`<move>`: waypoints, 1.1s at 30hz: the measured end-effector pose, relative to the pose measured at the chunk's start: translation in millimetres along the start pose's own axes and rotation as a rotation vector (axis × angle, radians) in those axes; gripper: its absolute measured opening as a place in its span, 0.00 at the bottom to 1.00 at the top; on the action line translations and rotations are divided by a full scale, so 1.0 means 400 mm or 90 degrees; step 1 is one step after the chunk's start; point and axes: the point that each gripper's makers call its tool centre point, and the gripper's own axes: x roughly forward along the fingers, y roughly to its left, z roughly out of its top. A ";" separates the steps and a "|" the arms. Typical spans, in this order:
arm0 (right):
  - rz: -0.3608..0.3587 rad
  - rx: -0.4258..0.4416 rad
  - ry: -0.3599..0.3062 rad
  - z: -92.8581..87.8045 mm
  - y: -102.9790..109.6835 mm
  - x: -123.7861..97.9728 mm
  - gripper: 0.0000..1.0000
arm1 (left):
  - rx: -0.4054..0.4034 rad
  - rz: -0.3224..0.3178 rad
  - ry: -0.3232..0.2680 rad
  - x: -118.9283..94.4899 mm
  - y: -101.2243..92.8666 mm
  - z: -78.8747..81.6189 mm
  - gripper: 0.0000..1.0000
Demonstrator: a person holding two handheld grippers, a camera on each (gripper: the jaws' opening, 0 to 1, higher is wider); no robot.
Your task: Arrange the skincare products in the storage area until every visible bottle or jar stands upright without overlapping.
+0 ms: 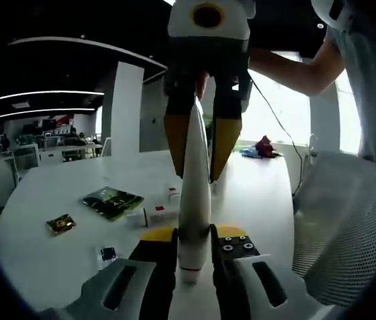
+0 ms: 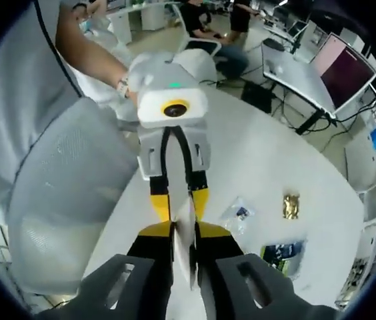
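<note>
A white tapered tube (image 1: 195, 200) with a red band near its lower end hangs in the air above the white table (image 1: 55, 193). My left gripper (image 1: 195, 237) is shut on the tube's lower part, its yellow-tipped jaws pressing both sides. The right gripper (image 1: 198, 167) comes in from the top of the left gripper view and is shut on the tube's narrow upper end. In the right gripper view the same tube (image 2: 187, 263) runs between my right gripper (image 2: 183, 233) and the facing left gripper (image 2: 180, 208). Both hold it at once.
On the table lie a green packet (image 1: 111, 200), a gold packet (image 1: 61, 223), small white boxes (image 1: 158, 215) and a clear bag (image 1: 107, 253). A grey mesh chair (image 1: 348, 227) stands at the table's right edge. A person's arm (image 1: 295, 70) reaches in.
</note>
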 end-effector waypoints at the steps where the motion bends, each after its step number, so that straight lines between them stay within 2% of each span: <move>1: 0.002 0.011 0.004 0.000 0.001 -0.001 0.11 | 0.000 0.001 0.000 0.001 -0.001 0.000 0.17; 3: -0.003 0.006 0.005 -0.001 -0.001 0.000 0.10 | -0.003 0.003 0.000 0.005 -0.003 0.001 0.17; 6: -0.007 0.043 0.008 -0.008 -0.001 -0.002 0.09 | -0.007 0.007 0.003 0.012 -0.004 0.003 0.18; 10: -0.009 0.064 0.020 -0.015 -0.002 -0.005 0.09 | -0.004 0.014 0.008 0.017 -0.007 0.004 0.17; 17: -0.014 0.074 0.032 -0.030 -0.001 -0.010 0.08 | -0.012 0.013 0.017 0.019 -0.009 0.001 0.16; 24: -0.018 0.090 0.036 -0.063 0.003 -0.022 0.08 | 0.004 -0.012 0.031 0.055 -0.030 0.007 0.16; 33: -0.035 0.123 0.046 -0.130 0.015 -0.051 0.08 | 0.030 -0.053 0.056 0.115 -0.047 0.014 0.15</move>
